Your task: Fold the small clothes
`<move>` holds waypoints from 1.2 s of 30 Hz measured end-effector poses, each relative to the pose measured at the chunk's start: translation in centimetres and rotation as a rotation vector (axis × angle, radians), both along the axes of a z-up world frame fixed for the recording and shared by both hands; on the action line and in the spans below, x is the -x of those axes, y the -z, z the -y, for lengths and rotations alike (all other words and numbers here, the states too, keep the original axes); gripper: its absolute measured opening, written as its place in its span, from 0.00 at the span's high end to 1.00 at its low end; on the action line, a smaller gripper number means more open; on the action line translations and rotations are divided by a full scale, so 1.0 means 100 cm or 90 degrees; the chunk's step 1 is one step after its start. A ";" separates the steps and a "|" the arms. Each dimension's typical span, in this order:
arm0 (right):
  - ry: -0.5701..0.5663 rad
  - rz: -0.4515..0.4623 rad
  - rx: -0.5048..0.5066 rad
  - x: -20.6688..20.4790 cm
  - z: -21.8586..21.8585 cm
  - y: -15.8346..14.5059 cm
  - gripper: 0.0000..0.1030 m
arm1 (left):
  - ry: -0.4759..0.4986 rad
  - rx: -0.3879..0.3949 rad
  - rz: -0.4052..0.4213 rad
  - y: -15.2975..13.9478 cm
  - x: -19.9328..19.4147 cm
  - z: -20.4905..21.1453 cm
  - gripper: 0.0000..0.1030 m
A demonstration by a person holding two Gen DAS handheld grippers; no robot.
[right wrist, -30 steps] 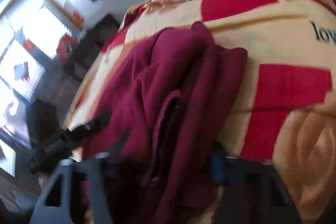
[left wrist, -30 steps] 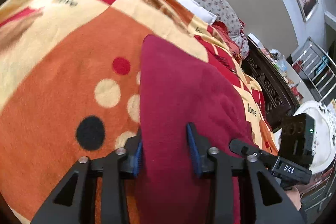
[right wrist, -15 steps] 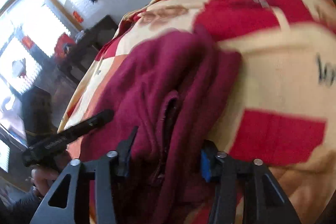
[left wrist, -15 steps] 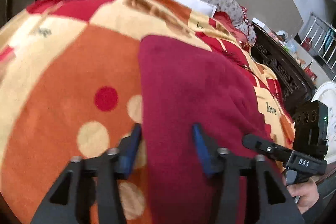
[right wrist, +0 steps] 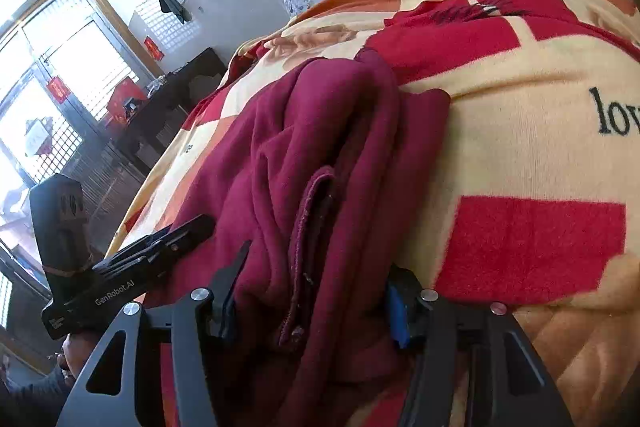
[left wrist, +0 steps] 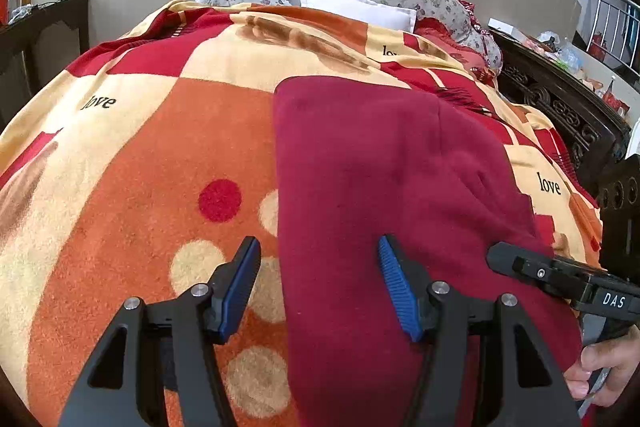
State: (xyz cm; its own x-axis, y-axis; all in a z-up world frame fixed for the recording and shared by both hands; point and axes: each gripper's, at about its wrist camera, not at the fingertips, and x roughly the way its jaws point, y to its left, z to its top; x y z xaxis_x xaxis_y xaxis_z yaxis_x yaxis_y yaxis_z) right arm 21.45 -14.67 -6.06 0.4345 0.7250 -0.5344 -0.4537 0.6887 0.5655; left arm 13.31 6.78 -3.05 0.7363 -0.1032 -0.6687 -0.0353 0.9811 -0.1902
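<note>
Patterned blanket [left wrist: 152,147] under maroon garment [left wrist: 380,167]; left tool [left wrist: 320,283] spread wide, right tool [right wrist: 316,291] spread, straddling garment folds.

Near end of the maroon garment [left wrist: 392,195] cut off below; right gripper's [right wrist: 316,291] blue pads mostly buried in folds.

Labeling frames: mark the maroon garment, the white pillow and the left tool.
maroon garment [left wrist: 380,167], left wrist view, flat middle of the cloth.
white pillow [left wrist: 356,7], left wrist view, its top face.
left tool [left wrist: 318,287], left wrist view, midway between fingertips.
</note>
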 end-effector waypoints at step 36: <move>0.039 0.052 0.104 0.007 -0.017 -0.011 0.27 | -0.008 0.039 -0.011 0.004 -0.002 -0.009 0.32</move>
